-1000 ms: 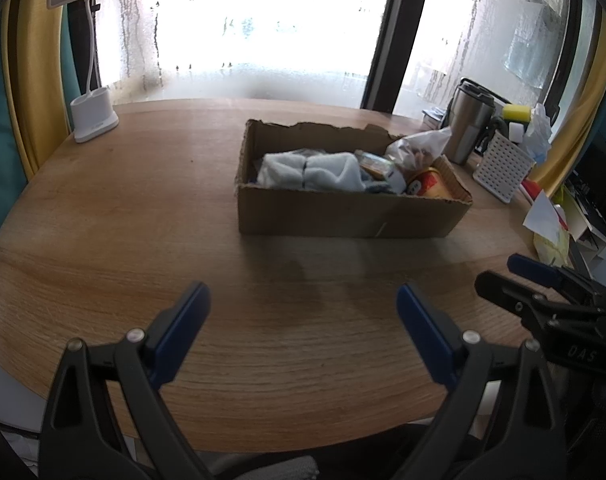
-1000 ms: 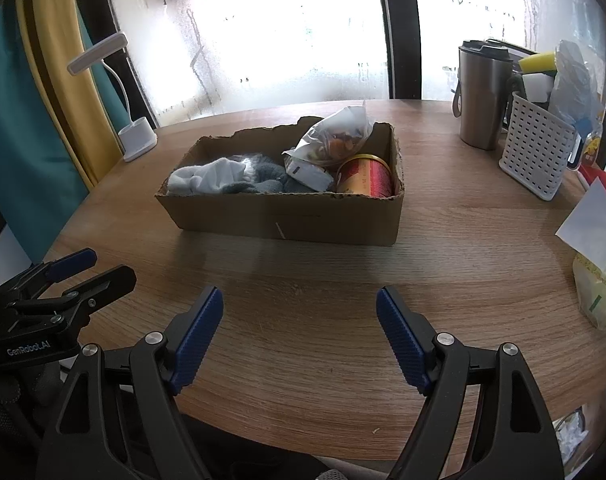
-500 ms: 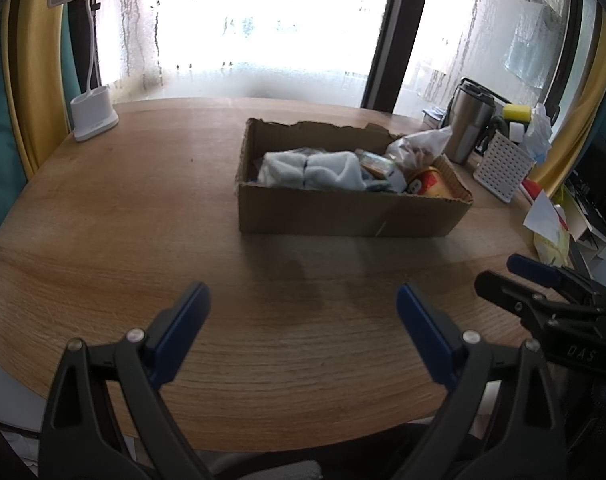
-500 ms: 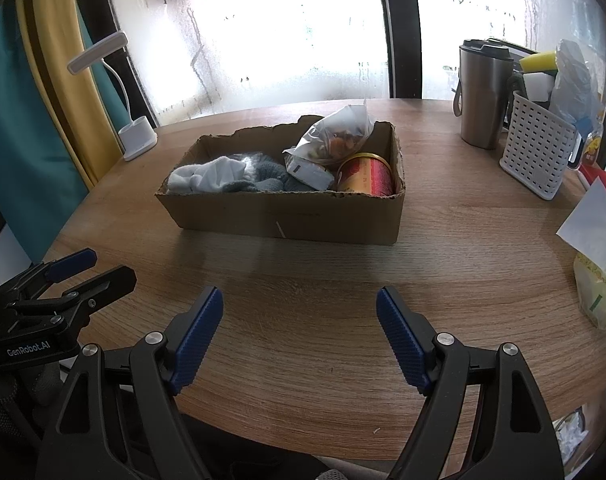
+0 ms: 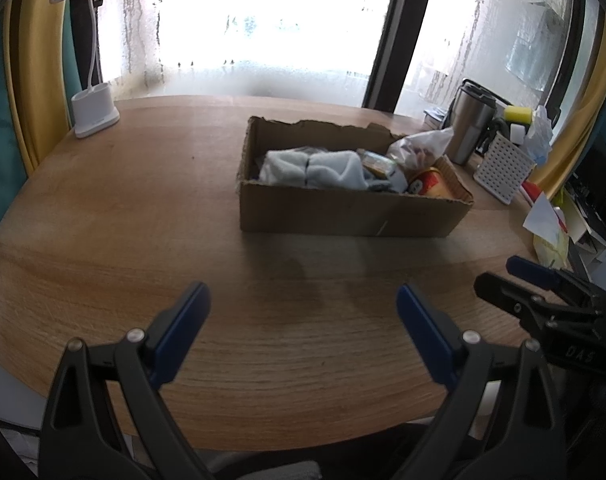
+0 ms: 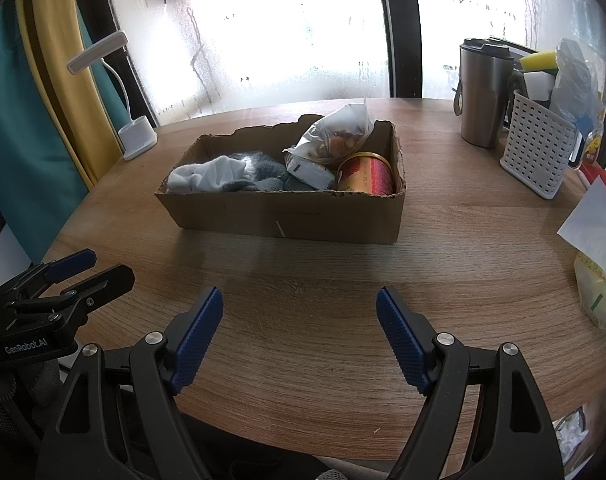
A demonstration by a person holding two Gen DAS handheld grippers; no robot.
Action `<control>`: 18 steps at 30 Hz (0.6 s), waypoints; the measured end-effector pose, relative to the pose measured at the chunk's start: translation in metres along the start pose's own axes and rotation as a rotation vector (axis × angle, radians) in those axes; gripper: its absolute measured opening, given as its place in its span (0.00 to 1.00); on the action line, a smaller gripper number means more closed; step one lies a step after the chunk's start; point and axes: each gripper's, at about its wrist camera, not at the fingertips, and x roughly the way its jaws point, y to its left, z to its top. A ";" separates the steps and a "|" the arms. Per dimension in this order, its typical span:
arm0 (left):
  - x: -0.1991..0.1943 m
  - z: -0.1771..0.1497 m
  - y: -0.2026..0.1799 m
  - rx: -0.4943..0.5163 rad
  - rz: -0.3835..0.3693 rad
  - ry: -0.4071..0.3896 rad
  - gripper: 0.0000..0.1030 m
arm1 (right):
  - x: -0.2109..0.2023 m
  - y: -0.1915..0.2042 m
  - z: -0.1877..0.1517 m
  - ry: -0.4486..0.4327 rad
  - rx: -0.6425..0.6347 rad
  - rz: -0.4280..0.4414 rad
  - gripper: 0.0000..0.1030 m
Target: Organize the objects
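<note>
Left fingers (image 5: 303, 312) spread, nothing between them | right fingers (image 6: 299, 320) spread, nothing between them, both low over the bare near worktop (image 6: 303, 264) | cardboard box (image 6: 295, 216) mid-worktop beyond both, holding socks (image 6: 219, 174), snack bag (image 6: 335, 136), red can (image 6: 367, 178).

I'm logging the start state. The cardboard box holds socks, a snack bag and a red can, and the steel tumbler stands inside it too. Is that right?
Not quite. The steel tumbler stands outside the cardboard box, on the table beside the white basket, as the right wrist view shows. The socks, snack bag and red can are inside.
</note>
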 end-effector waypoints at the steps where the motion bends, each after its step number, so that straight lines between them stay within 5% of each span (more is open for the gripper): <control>1: 0.000 0.000 0.000 0.001 0.001 0.000 0.93 | 0.000 0.000 0.000 0.000 0.000 0.000 0.79; 18: 0.000 0.002 0.000 0.008 0.001 -0.003 0.93 | 0.001 0.002 0.002 0.003 -0.006 0.004 0.79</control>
